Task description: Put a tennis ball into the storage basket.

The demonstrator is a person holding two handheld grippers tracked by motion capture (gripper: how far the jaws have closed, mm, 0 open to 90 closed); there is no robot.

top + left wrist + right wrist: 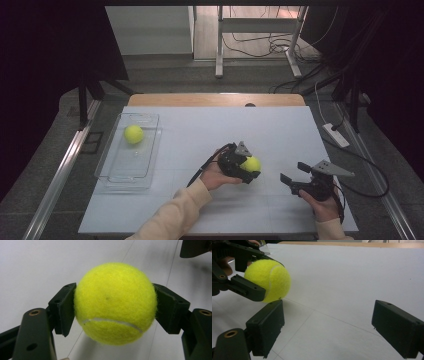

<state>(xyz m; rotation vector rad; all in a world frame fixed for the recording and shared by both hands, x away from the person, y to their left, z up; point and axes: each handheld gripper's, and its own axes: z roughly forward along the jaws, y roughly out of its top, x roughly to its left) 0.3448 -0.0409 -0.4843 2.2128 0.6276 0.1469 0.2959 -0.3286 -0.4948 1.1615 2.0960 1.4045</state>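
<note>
My left gripper [251,168] is shut on a yellow tennis ball [251,163] just above the white table [220,130], right of centre. In the left gripper view both pads [65,311] press the sides of the ball [115,302]. A second tennis ball [133,134] lies in the clear plastic tray [115,175] at the left. My right gripper [295,173] stands open near the front right of the table, with nothing between its fingers. In the right gripper view, its fingertips [267,325] frame bare table, with the held ball [269,280] and the left gripper [249,277] at upper left.
The table's wooden far edge [215,99] shows beyond the white surface. A white power strip [336,135] and cables lie on the floor to the right. A metal frame stand [220,45] stands behind the table.
</note>
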